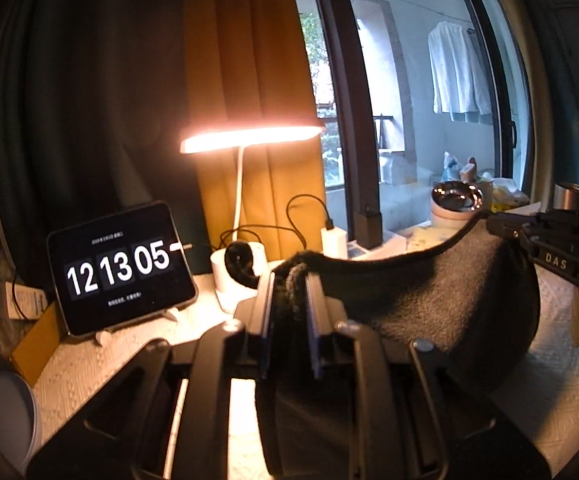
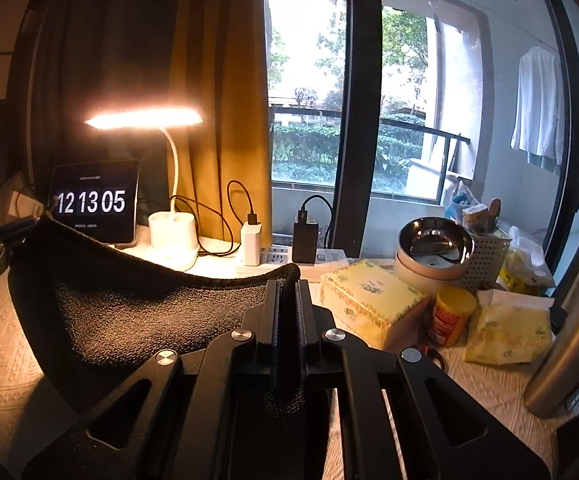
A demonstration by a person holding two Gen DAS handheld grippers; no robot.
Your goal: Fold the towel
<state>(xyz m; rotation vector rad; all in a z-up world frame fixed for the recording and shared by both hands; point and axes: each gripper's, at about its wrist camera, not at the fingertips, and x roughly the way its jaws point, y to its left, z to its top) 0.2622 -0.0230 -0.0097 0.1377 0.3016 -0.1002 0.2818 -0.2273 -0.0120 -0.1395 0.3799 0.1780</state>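
Observation:
A dark grey towel [image 1: 441,296] hangs in the air above the table, stretched between my two grippers and sagging in the middle. My left gripper [image 1: 291,280] is shut on one upper corner of the towel. My right gripper [image 2: 288,284] is shut on the other upper corner; the towel [image 2: 129,308] hangs away to its left. Each gripper shows in the other's view: the right one at the right edge [image 1: 529,232], the left one at the left edge [image 2: 13,232]. The towel's lower part is hidden behind the gripper bodies.
A white quilted cloth [image 2: 5,352] covers the table. At the back stand a tablet clock [image 2: 93,202], a lit desk lamp [image 2: 145,118], chargers on a power strip [image 2: 273,258]. To the right are a tissue box [image 2: 369,300], steel bowl [image 2: 435,242], orange-lidded jar [image 2: 451,316], steel flask [image 2: 565,352].

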